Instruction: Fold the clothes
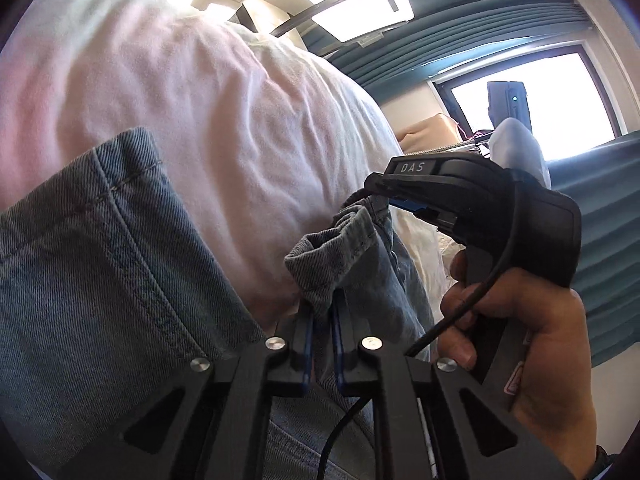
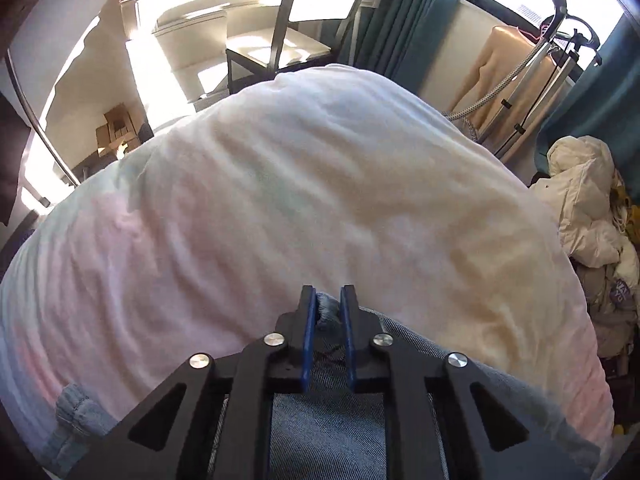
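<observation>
Faded blue denim fills the lower left of the left wrist view: a pair of jeans [image 1: 100, 264] lying on a white duvet [image 1: 192, 120], with a stitched hem running diagonally through the frame and the twill weave plain to see. A bunched fold of the same denim rises at lower centre, where the left gripper [image 1: 322, 316] has its blue-padded fingers clamped narrowly on it. Just above and right of that, the right gripper [image 1: 384, 196], held in a person's hand [image 1: 532, 344], pinches another gathered edge of the jeans.

In the right wrist view the right gripper [image 2: 328, 308] sits at bottom centre with a small wad of denim squeezed between its blue pads, and the jeans [image 2: 328, 420] spread beneath it along the bottom edge, with a further scrap of hem at lower left.

The duvet [image 2: 300, 200] bulges up across most of that view, rumpled and bare of other things above the gripper. Its far edge falls away towards the top of the frame.

Beyond that edge stands a dark-framed chair [image 2: 280, 44] at upper centre, teal curtains [image 2: 404, 20] beside it, and a garment steamer stand [image 2: 532, 80] with its braided hose at upper right. A heap of cream clothing [image 2: 588, 208] crowds the right edge, close against the duvet.
</observation>
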A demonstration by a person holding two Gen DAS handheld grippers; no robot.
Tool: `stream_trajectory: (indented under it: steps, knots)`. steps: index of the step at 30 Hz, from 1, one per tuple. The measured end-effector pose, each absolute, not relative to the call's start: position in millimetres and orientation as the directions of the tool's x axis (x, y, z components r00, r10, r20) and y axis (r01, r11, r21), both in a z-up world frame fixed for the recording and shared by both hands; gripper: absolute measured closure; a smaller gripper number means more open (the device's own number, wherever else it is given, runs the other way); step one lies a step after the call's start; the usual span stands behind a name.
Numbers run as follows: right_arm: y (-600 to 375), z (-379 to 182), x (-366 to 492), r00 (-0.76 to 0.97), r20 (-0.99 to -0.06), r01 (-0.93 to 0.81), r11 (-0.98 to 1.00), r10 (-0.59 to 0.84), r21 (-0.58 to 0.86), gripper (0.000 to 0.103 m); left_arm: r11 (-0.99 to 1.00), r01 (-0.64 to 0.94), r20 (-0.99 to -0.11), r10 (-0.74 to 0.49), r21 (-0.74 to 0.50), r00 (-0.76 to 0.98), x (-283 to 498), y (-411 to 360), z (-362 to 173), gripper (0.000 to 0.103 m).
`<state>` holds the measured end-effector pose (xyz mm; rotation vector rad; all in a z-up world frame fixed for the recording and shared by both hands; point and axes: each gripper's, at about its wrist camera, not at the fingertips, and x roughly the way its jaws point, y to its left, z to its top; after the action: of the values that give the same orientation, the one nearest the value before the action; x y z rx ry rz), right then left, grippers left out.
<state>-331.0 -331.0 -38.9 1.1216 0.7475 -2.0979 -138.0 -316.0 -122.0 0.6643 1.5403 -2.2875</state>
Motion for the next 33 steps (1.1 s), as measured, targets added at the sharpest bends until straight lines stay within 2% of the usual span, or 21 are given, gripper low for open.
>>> stream_trajectory:
  steps: [7,9,11,15,18,21,28,33]
  knots:
    - [-327.4,20.4,-345.6,-0.486,-0.79,0.743,-0.652,-0.374,-0.149,0.098,-0.4,0.417,-0.438,-0.041,-0.816,-0.898,-129.0,-325.2,-99.5,0.099]
    - [-331.9,32.6,-350.6,-0.494,-0.764,0.748,-0.651,-0.415,-0.131,0.098,-0.385,0.442,-0.457,-0.056,-0.81,-0.888,-129.6,-333.2,-102.5,0.099]
    - [-341.8,32.1,-355.3,-0.483,-0.756,0.756,-0.646,-0.442,-0.105,0.102,-0.382,0.511,-0.53,-0.062,-0.77,-0.846,-135.7,-340.2,-111.9,0.099]
    - [-363.8,-8.9,-358.8,-0.457,-0.768,0.768,-0.634,-0.449,-0.086,0.103,-0.331,0.602,-0.628,-0.036,-0.727,-0.777,-140.1,-348.9,-141.5,0.099]
    - [-366.5,-52.6,-359.5,-0.423,-0.799,0.771,-0.633,-0.427,-0.069,0.103,-0.365,0.617,-0.645,-0.058,-0.697,-0.762,-143.0,-345.8,-141.5,0.099]
    - [-351.2,-63.4,-355.4,-0.397,-0.794,0.776,-0.63,-0.461,-0.022,0.103,-0.395,0.629,-0.654,-0.087,-0.67,-0.752,-146.3,-341.2,-141.9,0.099]
    - [-236.5,1.3,-349.4,-0.415,-0.712,0.716,-0.686,-0.567,0.129,0.102,-0.4,0.632,-0.66,-0.083,-0.664,-0.746,-141.8,-344.3,-141.7,0.099]
    - [-91.4,39.7,-329.7,-0.515,-0.671,0.601,-0.783,-0.533,0.161,0.102,-0.423,0.641,-0.674,-0.092,-0.64,-0.733,-139.5,-343.3,-138.2,0.099]
